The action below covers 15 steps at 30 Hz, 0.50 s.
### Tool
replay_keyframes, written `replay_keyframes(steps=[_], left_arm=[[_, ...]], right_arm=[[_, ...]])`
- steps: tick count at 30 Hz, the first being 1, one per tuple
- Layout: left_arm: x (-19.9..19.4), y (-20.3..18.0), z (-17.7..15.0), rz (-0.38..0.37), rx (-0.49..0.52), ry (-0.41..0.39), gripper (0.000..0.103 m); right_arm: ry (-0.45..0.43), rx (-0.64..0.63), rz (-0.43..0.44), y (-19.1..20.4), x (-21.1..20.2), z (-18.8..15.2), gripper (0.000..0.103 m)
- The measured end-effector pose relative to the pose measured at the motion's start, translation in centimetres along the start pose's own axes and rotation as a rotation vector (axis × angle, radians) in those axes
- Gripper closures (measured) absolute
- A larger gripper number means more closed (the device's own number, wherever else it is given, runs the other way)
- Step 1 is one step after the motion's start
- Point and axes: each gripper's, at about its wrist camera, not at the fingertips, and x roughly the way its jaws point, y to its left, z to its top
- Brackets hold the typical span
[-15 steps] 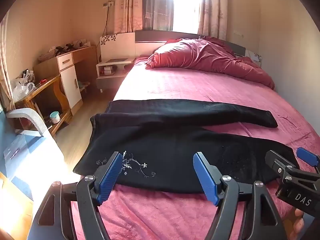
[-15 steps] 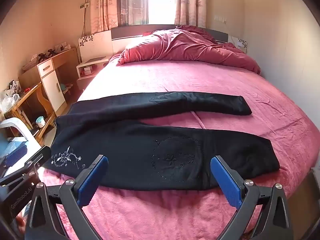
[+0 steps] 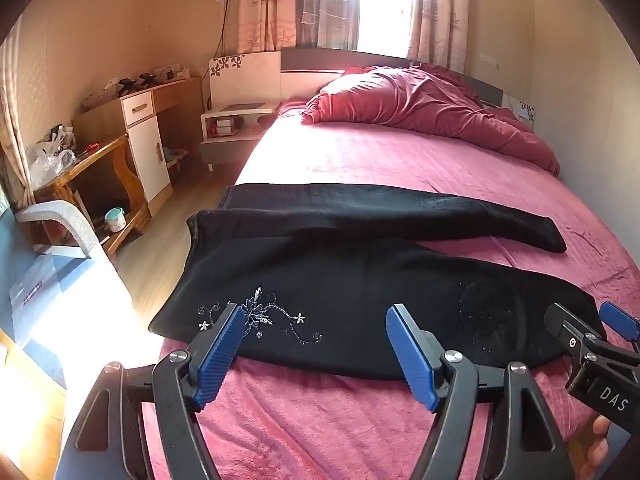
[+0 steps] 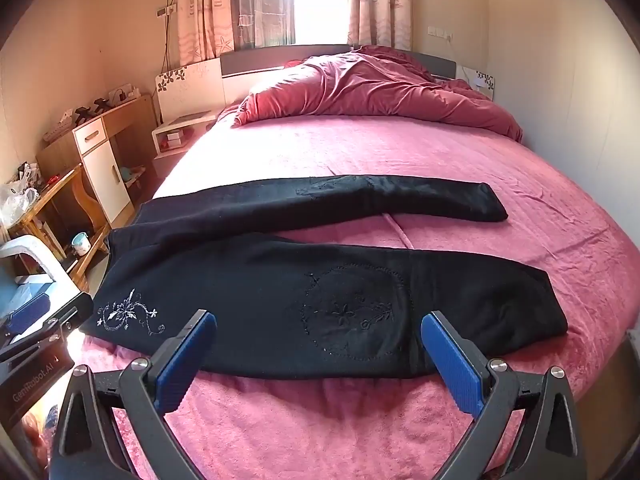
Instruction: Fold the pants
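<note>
Your left gripper [image 3: 316, 326] stands with its blue pads wide apart and nothing between them. It hangs over the near edge of the bed [image 3: 360, 420], pointing down toward the black pants [image 3: 360, 292]. The pants lie flat just ahead of the fingertips, and the pads are clear of the cloth. The white floral embroidery [image 3: 260, 318] sits right past your left finger's tip, between the two fingers and toward the left one.

Your right gripper [image 4: 320, 334] is likewise spread wide and empty. The near leg of the pants [image 4: 280, 304] runs crosswise just beyond both fingertips. A round stitched patch [image 4: 352, 312] lies between the fingers, just ahead of them. The leg's cuff end [image 4: 544, 312] reaches out past your right finger, to the right of it. The waist end with the white embroidery [image 4: 128, 314] lies to the left of your left finger.

The far leg [image 4: 360, 200] lies farther ahead of the fingers, splayed away from the near leg, with a strip of pink bedcover showing between the two. A rumpled red duvet [image 4: 380, 92] is heaped well beyond, at the head of the bed.

Each gripper shows at the edge of the other's view. A fingertip of your hand [image 3: 600, 440] shows below the right one.
</note>
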Motion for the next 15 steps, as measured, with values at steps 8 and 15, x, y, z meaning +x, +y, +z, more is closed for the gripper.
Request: replay_keyframes(steps=[8,15], left_arm=[[0.16,-0.02,-0.26,0.004,0.0,0.017,0.028],[0.33,-0.01,-0.12,0.009,0.001,0.024,0.028]], right_arm=[[-0.001,-0.007,0.005,0.31,0.04,-0.05,0.0],[-0.002,-0.005,0.011,0.3,0.12,-0.17,0.0]])
